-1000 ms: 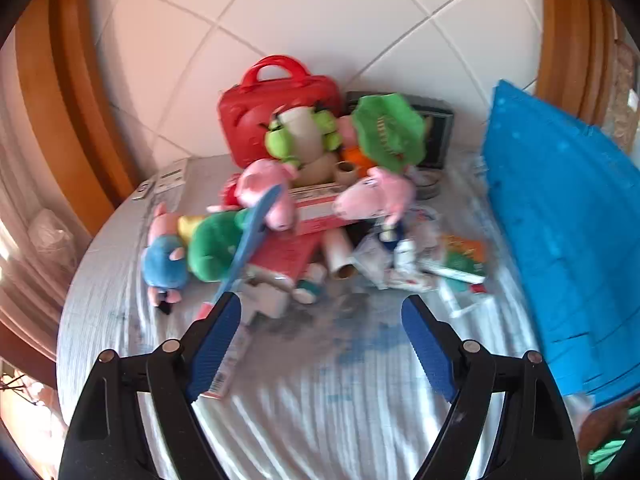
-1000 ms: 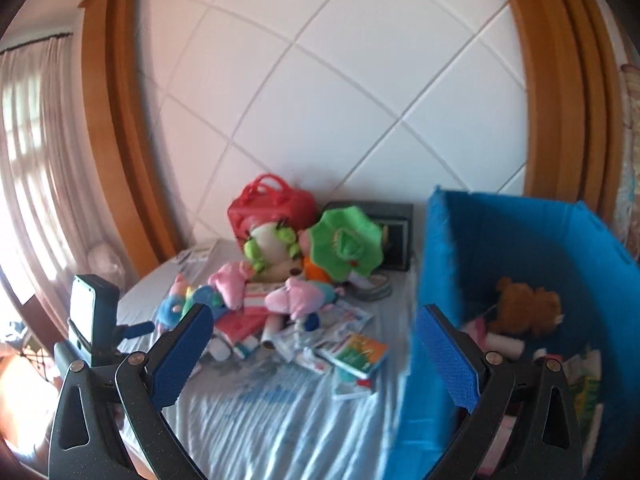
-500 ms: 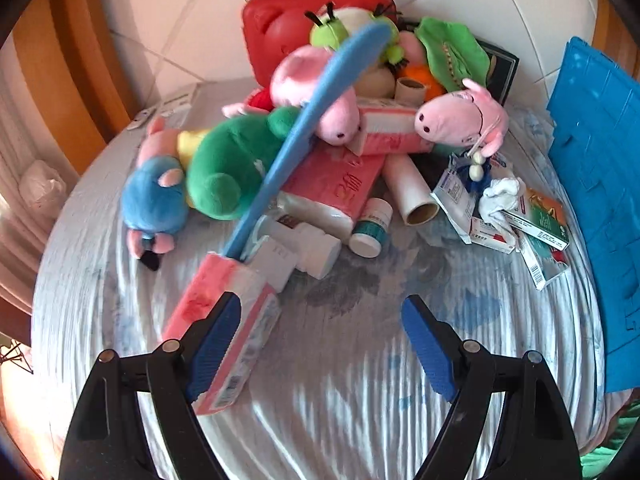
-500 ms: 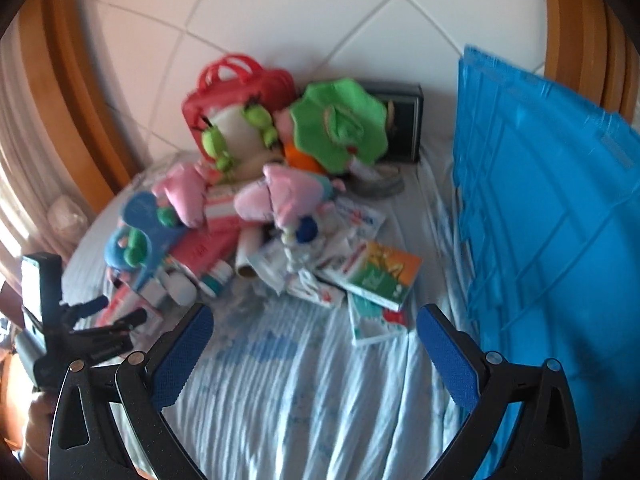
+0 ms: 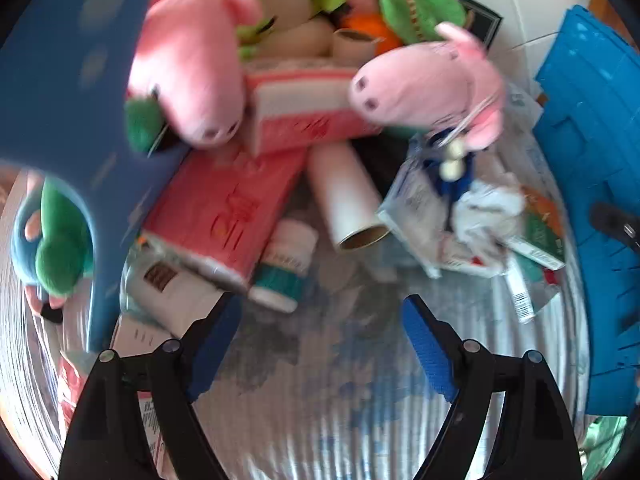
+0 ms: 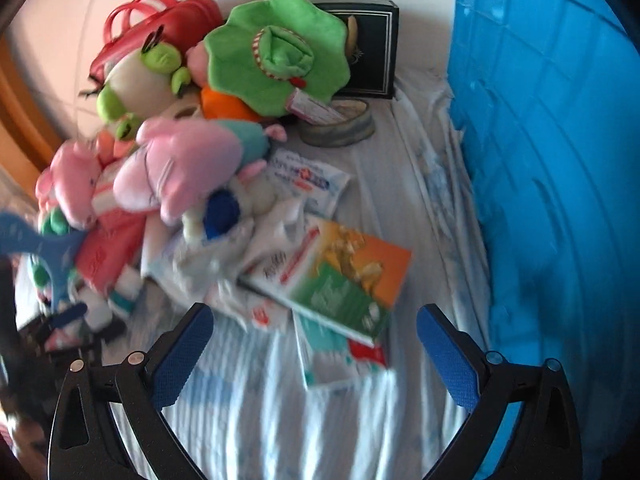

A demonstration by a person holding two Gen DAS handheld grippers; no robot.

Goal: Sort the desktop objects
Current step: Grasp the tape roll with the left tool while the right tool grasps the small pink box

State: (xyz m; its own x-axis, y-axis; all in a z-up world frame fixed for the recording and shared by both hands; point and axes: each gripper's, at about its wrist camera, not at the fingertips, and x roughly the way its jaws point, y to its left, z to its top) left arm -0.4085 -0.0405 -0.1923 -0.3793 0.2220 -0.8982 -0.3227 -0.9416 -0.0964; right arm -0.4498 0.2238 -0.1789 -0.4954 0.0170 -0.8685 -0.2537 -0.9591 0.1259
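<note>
White tiled wall [image 6: 168,12] backs a table covered with a pale striped cloth [image 6: 304,424], and a blue plastic crate [image 6: 560,200] stands along the cloth's right edge. Against the wall sit a red bag [image 6: 160,20] and a dark box [image 6: 370,48], with a round tin [image 6: 340,128] just in front of the box.

Most of the cloth's far half is buried under a heap: a green plush hat [image 6: 276,52], a white-and-green plush frog [image 6: 136,84], and two pink plush pigs [image 5: 424,84] lying over red cartons [image 5: 224,212]. A cardboard tube [image 5: 348,200] and a white bottle with a teal cap [image 5: 284,268] lie at the heap's near edge. A large blue plastic piece [image 5: 76,92] leans across the left side and hides part of the pile.

Left gripper [image 5: 316,344] tilts steeply down over bare cloth just short of the bottle, its jaws spread wide with nothing between them. Right gripper [image 6: 316,356] also points down, jaws apart and empty, above an orange-and-green box [image 6: 344,276] and a flat teal packet [image 6: 332,352] beside crumpled white packets [image 6: 308,180]. Both views are blurred.
</note>
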